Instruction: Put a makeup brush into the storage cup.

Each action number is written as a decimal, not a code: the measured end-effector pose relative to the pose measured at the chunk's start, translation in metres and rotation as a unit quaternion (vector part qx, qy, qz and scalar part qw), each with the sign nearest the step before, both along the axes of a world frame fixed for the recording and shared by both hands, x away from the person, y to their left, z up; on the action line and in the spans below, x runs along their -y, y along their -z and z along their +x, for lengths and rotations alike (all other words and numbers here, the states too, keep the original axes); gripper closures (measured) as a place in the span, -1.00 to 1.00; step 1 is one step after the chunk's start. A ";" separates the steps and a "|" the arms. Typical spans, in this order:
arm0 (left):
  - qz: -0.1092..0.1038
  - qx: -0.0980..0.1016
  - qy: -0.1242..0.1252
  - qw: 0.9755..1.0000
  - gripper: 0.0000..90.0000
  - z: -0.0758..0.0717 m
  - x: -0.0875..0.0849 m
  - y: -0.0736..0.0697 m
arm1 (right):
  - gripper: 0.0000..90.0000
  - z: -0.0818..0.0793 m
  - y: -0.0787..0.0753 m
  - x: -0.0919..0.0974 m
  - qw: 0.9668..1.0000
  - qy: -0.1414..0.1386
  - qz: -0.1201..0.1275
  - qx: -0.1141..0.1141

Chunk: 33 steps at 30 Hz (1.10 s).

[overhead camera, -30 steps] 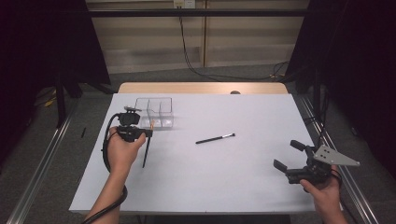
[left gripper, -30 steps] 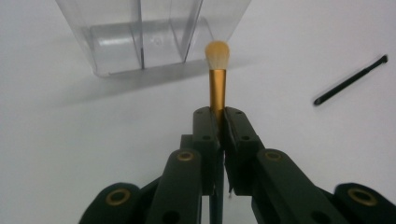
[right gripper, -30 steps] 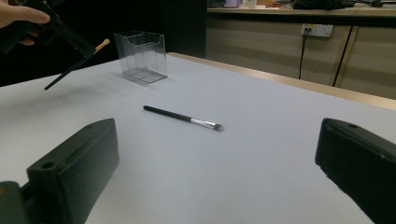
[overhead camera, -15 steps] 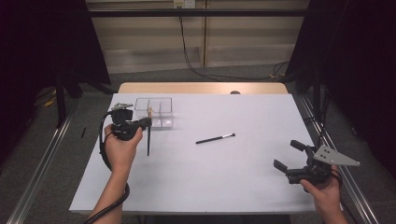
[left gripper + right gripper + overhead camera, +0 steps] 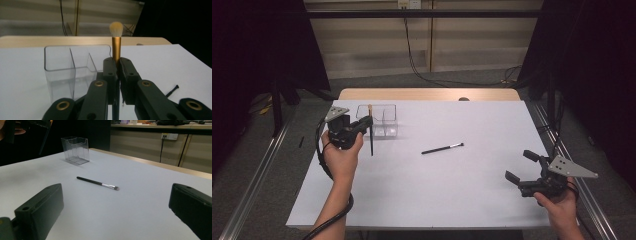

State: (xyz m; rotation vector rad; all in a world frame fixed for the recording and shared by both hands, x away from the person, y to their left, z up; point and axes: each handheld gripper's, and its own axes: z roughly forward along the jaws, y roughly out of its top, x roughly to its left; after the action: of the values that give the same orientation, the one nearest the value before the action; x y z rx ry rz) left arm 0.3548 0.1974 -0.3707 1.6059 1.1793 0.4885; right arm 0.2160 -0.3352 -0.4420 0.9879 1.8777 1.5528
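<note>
A: Standing upright, bristles up, a gold brush (image 5: pixel 116 47) is clamped in the left claw (image 5: pixel 362 124) just before a clear organizer (image 5: pixel 382 120).
B: And the other?
A: The right claw (image 5: pixel 524 170) gapes, holding nothing; a black brush (image 5: pixel 442 148) lies mid-table (image 5: pixel 462 200), well apart.

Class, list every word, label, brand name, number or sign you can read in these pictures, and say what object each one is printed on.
None: no readable text stands on anything.
The gold-handled brush held in the left gripper, the black brush lying on the table, the clear organizer and the right gripper bear no visible lettering.
</note>
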 end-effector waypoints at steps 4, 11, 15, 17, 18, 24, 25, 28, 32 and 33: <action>-0.008 0.017 -0.004 1.000 0.87 0.000 -0.001 0.000 | -1.00 0.000 0.000 0.000 1.000 0.001 0.000 0.000; -0.014 0.037 -0.005 0.999 0.87 0.000 0.000 -0.001 | -1.00 0.000 0.000 0.000 1.000 0.001 0.000 0.001; -0.016 0.048 -0.006 0.999 0.87 0.000 0.002 -0.002 | -1.00 0.000 0.000 0.000 1.000 0.001 0.000 0.001; -0.018 0.054 -0.006 0.998 0.87 0.000 0.003 -0.003 | -1.00 0.000 0.000 0.000 1.000 0.001 0.000 0.001; -0.018 0.057 -0.006 0.998 0.87 0.000 0.003 -0.003 | -1.00 0.000 0.000 0.000 1.000 0.001 -0.002 0.004; -0.022 0.069 -0.003 0.997 0.87 0.002 0.006 -0.005 | -1.00 0.000 0.000 0.001 1.000 0.002 -0.002 0.003; -0.025 0.071 -0.003 0.997 0.87 0.002 0.006 -0.006 | -1.00 0.000 0.000 0.000 1.000 0.002 -0.001 0.001; -0.021 0.074 -0.004 0.997 0.87 0.003 0.006 -0.008 | -1.00 0.000 0.000 0.000 1.000 0.001 -0.002 0.000; -0.027 0.079 -0.006 0.997 0.87 0.005 0.007 -0.009 | -1.00 0.000 0.000 0.000 1.000 0.002 0.000 0.001; -0.028 0.080 -0.006 0.996 0.87 0.005 0.007 -0.009 | -1.00 0.000 0.000 0.000 1.000 0.002 0.000 0.001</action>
State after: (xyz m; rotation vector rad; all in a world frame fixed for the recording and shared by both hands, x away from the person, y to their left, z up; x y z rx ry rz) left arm 0.3600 0.1903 -0.3614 1.4843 1.0739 0.5775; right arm 0.2156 -0.3353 -0.4421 0.9882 1.8743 1.5507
